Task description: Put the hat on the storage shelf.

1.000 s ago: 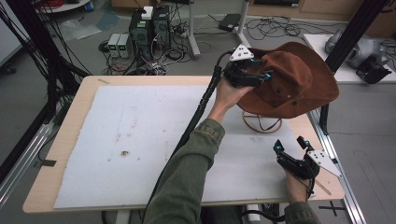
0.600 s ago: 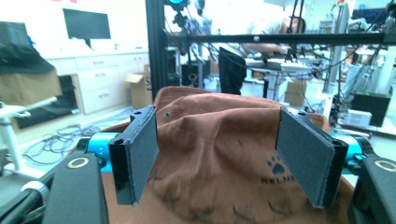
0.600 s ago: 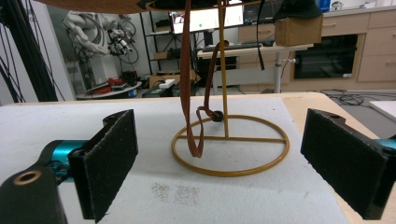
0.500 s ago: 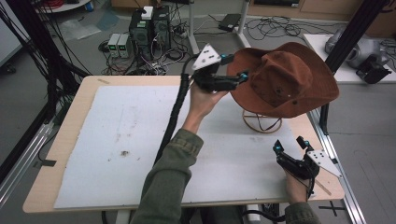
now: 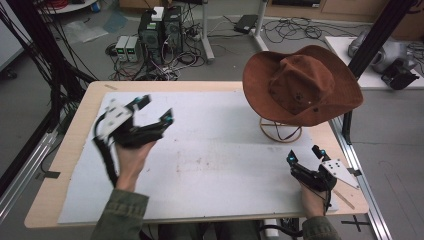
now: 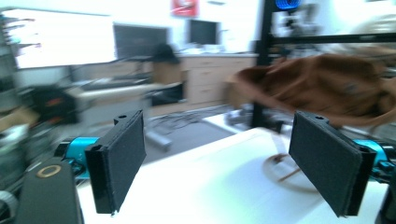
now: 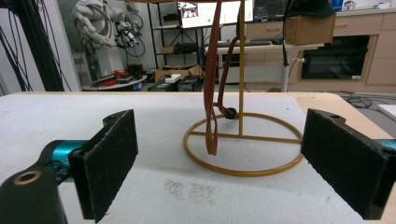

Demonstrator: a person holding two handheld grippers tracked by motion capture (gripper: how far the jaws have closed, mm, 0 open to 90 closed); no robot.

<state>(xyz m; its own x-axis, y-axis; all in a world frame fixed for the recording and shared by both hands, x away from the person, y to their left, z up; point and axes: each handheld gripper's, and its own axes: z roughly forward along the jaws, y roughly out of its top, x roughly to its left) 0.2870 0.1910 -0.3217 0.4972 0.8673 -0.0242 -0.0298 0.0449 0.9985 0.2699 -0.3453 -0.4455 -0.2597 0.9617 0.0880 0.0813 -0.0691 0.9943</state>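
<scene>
while hat (image 5: 303, 85) hides stand top, right gripper (image 7: 224, 168) view shows pole; both jaws spread.

The left claw (image 5: 152, 109) hangs over the table at about nine o'clock, blurred, jaws spread wide and empty, pointing toward two o'clock from a raised left hand (image 5: 131, 159). The right claw (image 5: 304, 156) sits low at four o'clock, jaws apart, aimed toward twelve.
</scene>
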